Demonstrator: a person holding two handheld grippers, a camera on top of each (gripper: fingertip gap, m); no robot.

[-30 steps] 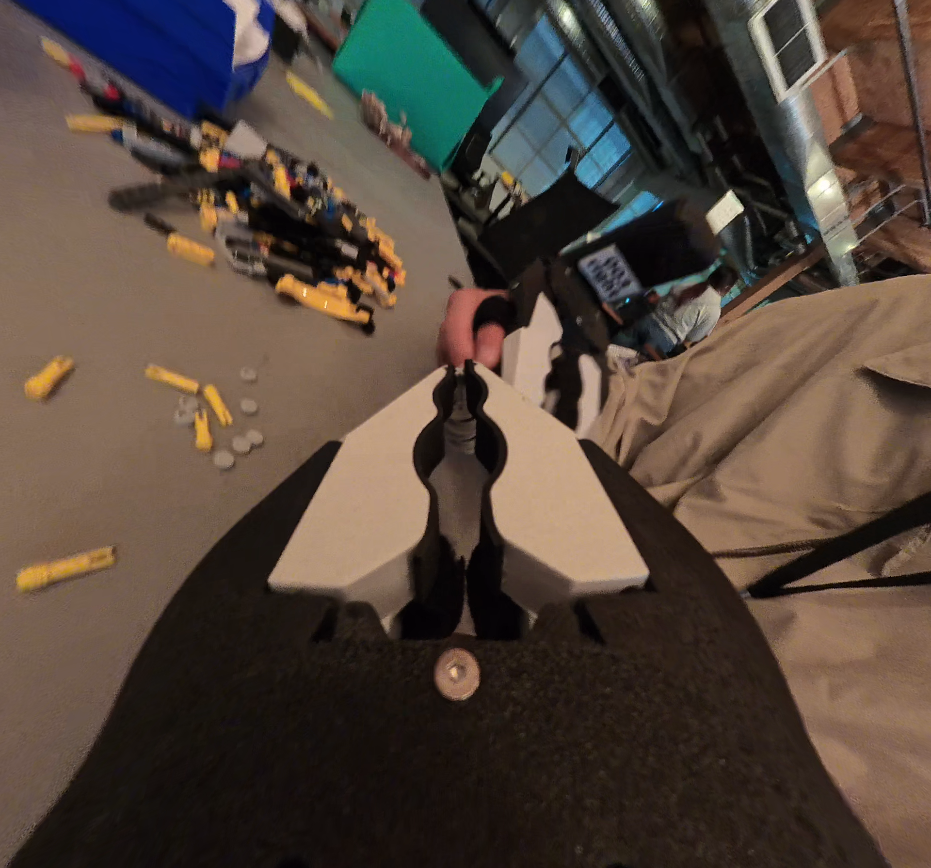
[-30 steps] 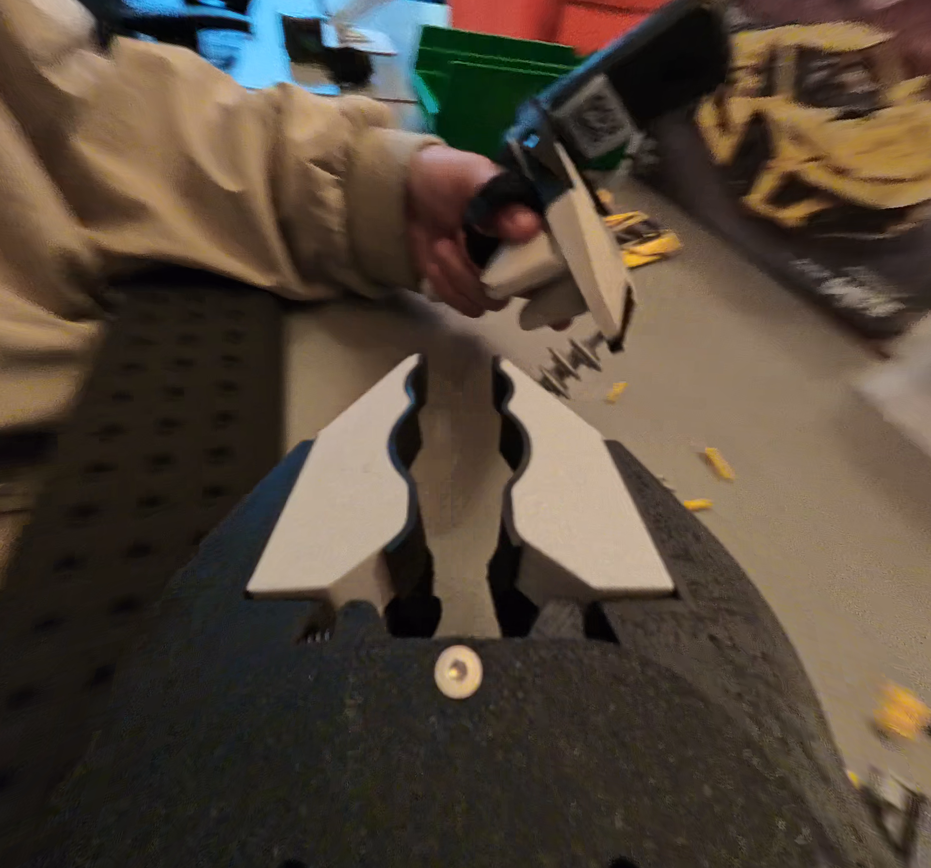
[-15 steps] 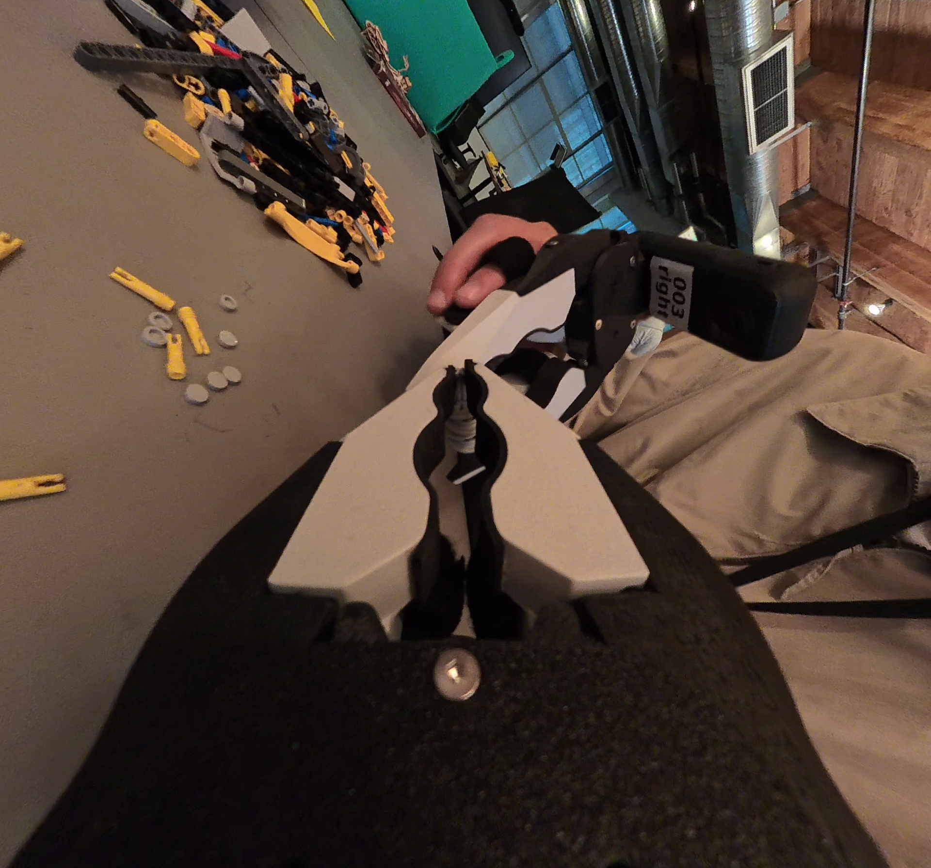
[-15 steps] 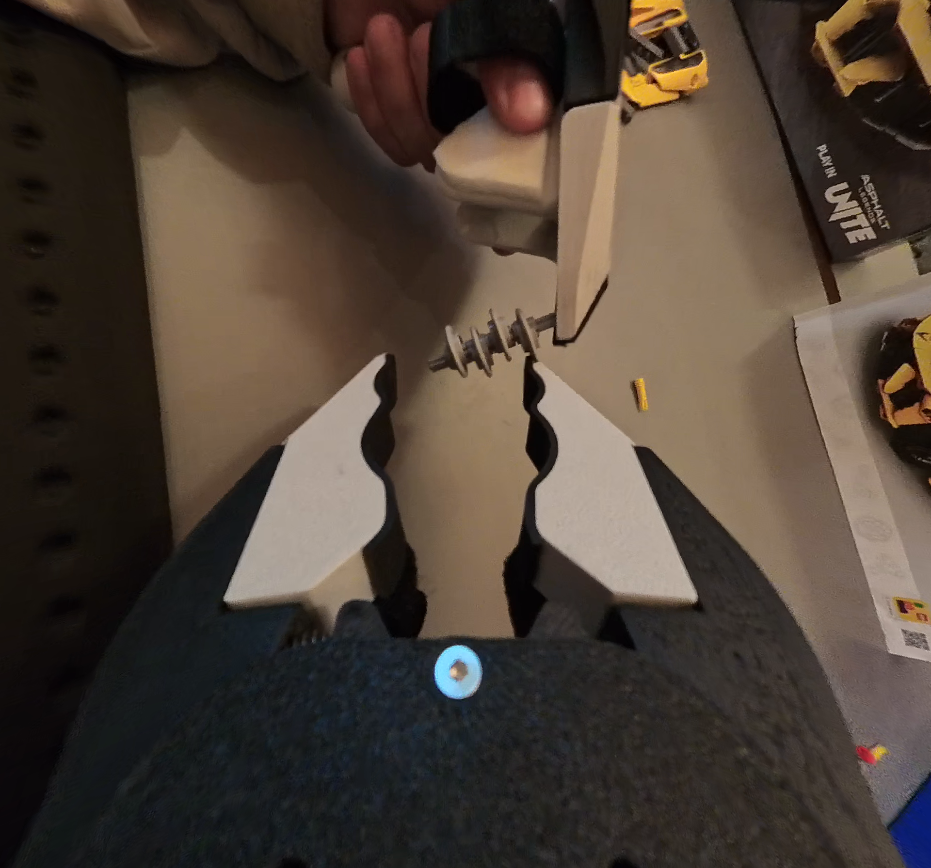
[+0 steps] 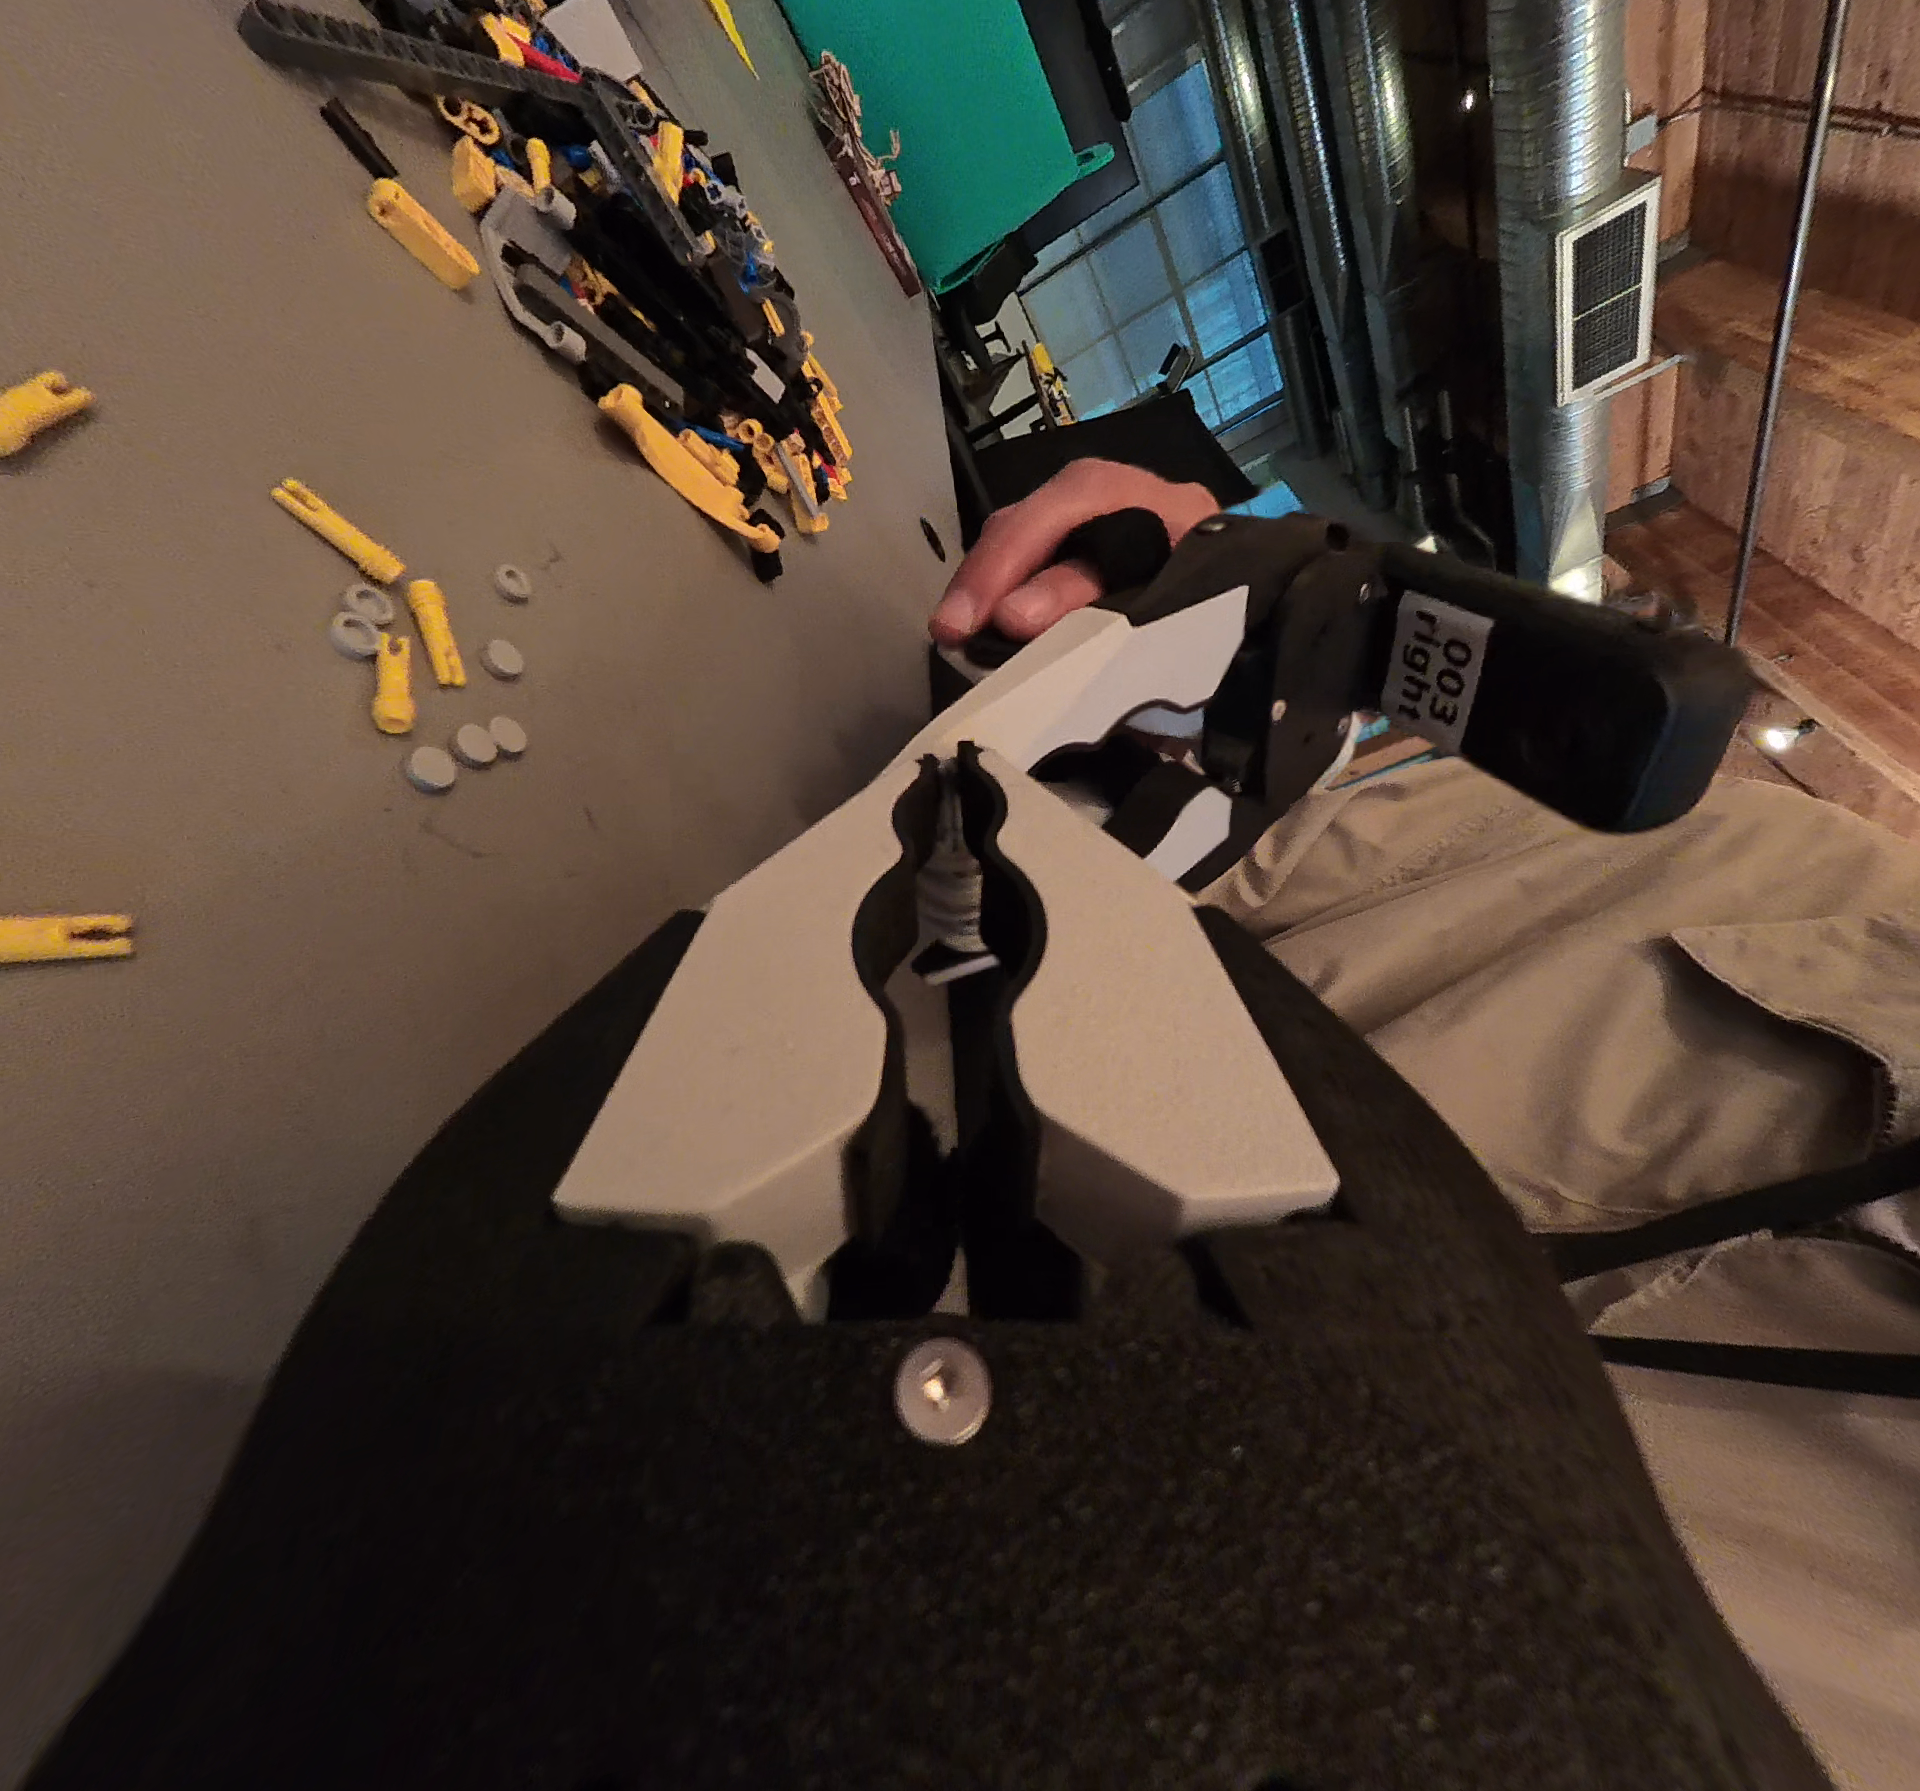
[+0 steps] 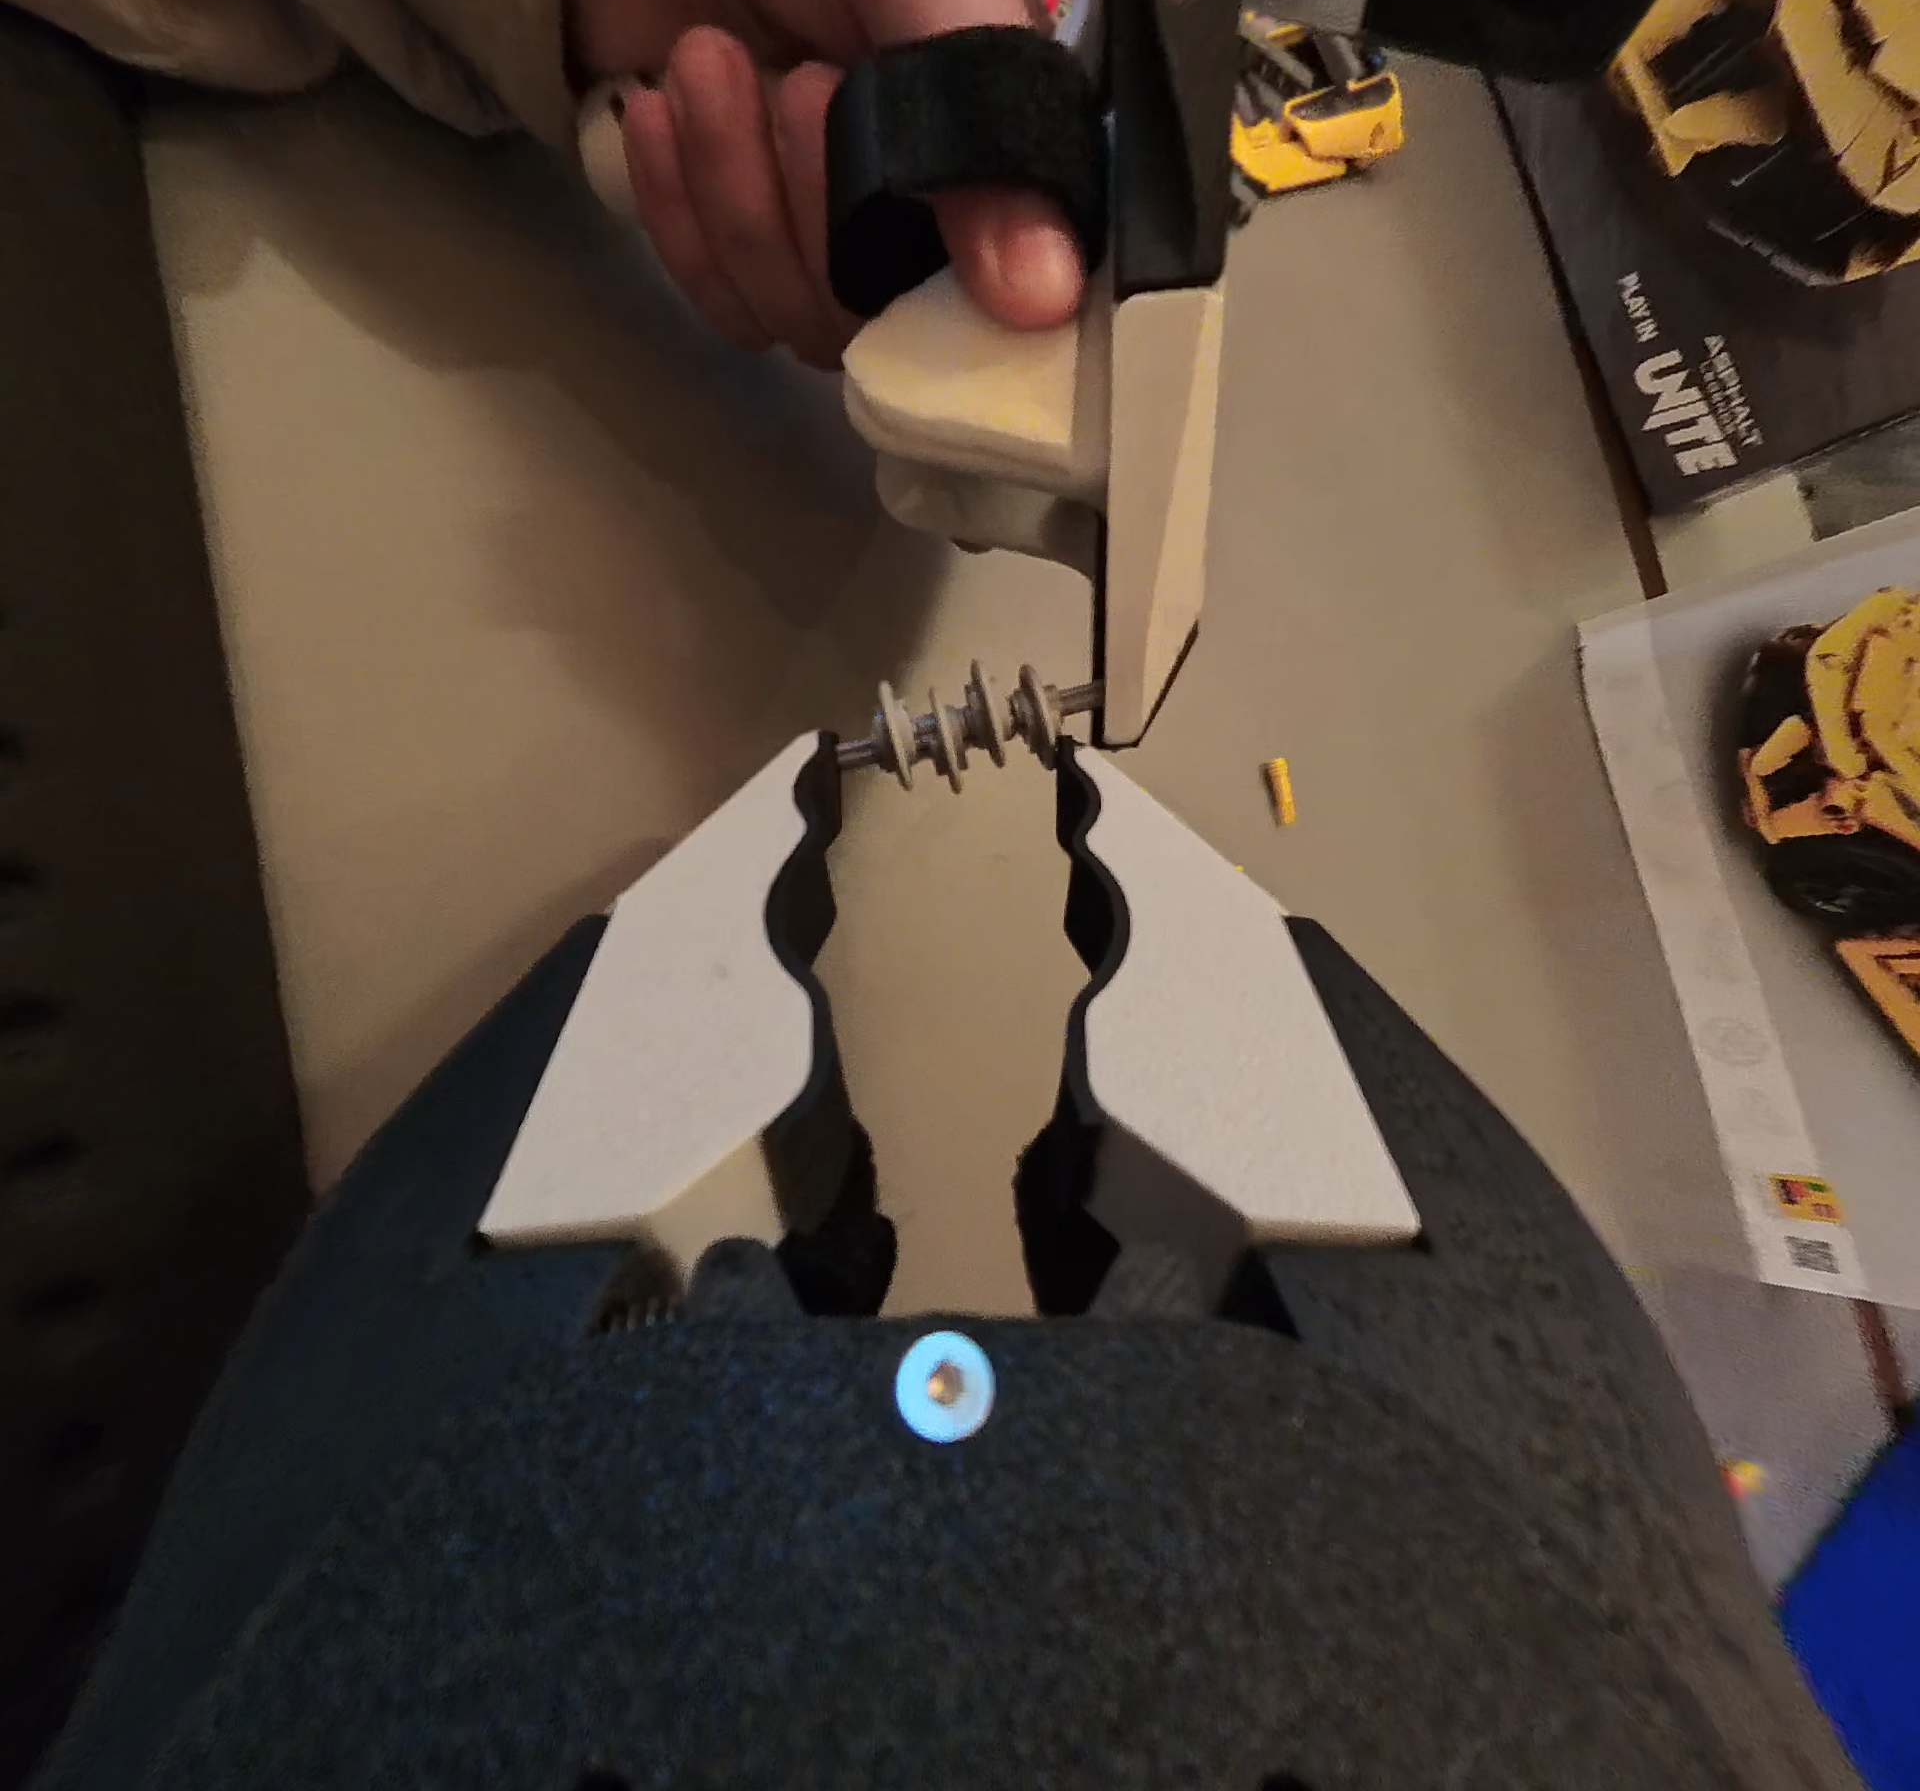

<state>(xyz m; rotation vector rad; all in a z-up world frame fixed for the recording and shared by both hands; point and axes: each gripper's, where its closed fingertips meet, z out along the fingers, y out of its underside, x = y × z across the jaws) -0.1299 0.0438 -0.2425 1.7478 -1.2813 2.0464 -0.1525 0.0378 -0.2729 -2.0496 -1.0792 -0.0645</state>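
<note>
A pile of yellow and black building pieces (image 5: 665, 287) lies at ten o'clock on the grey desk (image 5: 260, 858). The left tool (image 5: 956, 767) is clamped on a grey axle with discs (image 6: 966, 739). The right tool (image 6: 940, 754), spread wide, brackets that axle at its tips. A booklet (image 6: 1766, 910) lies at three o'clock.

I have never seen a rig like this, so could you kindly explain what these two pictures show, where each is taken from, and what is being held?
There is no robot: a person holds a two-finger gripper in each hand, each with a camera looking along its fingers. The left wrist view shows the left gripper shut on a thin grey axle with discs. In the right wrist view the right gripper is open, its fingertips at that axle. On the grey table lie yellow pins, grey discs and a pile of building parts; a booklet lies nearby.
</note>
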